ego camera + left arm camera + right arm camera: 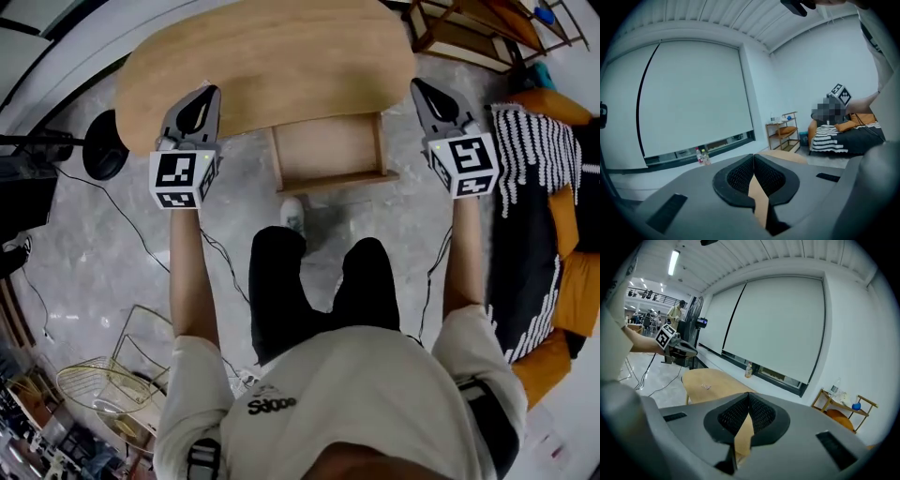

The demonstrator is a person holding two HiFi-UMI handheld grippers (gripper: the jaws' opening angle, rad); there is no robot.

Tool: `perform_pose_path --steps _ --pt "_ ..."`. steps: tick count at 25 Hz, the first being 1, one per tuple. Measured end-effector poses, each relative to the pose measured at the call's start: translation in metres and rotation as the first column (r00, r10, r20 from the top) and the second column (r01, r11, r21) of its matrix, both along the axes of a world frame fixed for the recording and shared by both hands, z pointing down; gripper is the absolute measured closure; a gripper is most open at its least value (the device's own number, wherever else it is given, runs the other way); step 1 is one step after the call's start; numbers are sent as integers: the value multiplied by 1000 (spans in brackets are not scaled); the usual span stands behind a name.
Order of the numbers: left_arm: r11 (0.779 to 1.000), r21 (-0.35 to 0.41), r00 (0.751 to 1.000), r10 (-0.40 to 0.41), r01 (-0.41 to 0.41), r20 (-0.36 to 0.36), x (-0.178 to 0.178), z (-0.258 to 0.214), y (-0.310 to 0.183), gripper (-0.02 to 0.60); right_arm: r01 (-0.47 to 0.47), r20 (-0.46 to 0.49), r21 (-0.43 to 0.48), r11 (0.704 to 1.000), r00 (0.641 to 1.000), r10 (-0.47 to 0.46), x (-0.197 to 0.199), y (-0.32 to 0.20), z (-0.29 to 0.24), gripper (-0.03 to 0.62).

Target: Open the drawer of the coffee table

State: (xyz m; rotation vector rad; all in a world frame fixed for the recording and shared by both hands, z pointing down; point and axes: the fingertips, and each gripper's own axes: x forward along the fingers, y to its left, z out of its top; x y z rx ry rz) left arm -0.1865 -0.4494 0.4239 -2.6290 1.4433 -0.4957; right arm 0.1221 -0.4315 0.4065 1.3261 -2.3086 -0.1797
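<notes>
Hovering clenched and empty, the left gripper (pixel 212 92) and right gripper (pixel 416 84) are flanking the coffee table (pixel 262 56); its open drawer (pixel 328 150) is sitting between and below their fingertips.

One left tool (pixel 213 92), one right tool (pixel 417 84), one coffee table (pixel 262 66), one drawer (pixel 328 150), two bottles (pixel 699 156).

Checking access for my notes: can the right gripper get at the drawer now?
Probably yes: the right gripper hangs just beside the pulled-out drawer with nothing between them, though its jaws are shut and empty.
</notes>
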Motion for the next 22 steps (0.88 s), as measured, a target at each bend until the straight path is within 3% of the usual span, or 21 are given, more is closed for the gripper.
perform_pose_path --steps 10,16,22 --pt "998 -44 999 -45 44 -13 -26 -155 -33 563 -74 48 -46 996 996 76 3 -36 -168 588" --pt "999 -8 999 -35 36 36 -29 -213 -53 563 -72 -26 3 997 997 72 -1 -50 -225 588" --pt "1000 16 1000 -22 22 8 -19 -257 -60 563 -78 -25 37 996 997 79 -4 -48 -266 588"
